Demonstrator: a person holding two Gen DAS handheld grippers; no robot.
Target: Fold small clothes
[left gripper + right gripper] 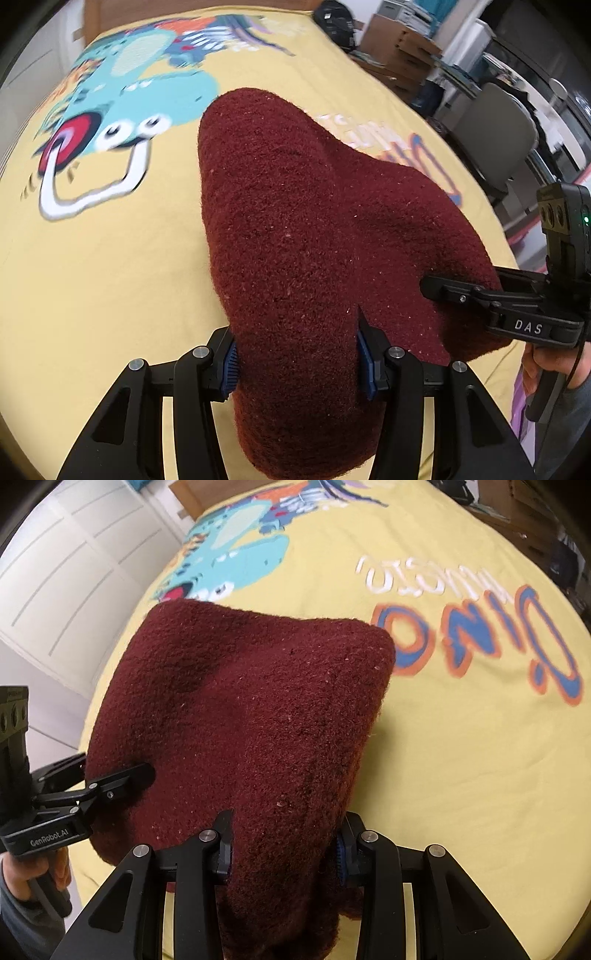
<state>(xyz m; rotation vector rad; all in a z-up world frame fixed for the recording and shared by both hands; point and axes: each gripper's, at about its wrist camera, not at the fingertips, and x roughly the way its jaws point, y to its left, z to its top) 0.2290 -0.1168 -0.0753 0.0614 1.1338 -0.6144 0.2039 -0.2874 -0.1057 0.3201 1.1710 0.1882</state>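
A: So, where is the maroon knitted cloth (303, 236) at this moment?

B: It lies on the yellow sheet (110, 266) with the cartoon dinosaur print (122, 110), and its near end is lifted. In the left wrist view it fills the middle and runs down to 6 o'clock, between the fingers.

A: And the left gripper (299, 363), what do its fingers do?

B: They are closed onto the cloth. One blue pad (229, 367) presses the fabric on one side, the second pad on the other side, and the fabric is bunched between them.

A: The right gripper (284, 843)?

B: The same. In the right wrist view its fingers pinch the near edge of the cloth at 6 o'clock. In the left wrist view this gripper comes in at 3 o'clock, with one finger lying on top of the fabric.

A: Is something else visible?

B: Blue and orange lettering (480, 635) is printed on the sheet at 2 o'clock. White panelled doors (66, 572) stand at 10 o'clock.
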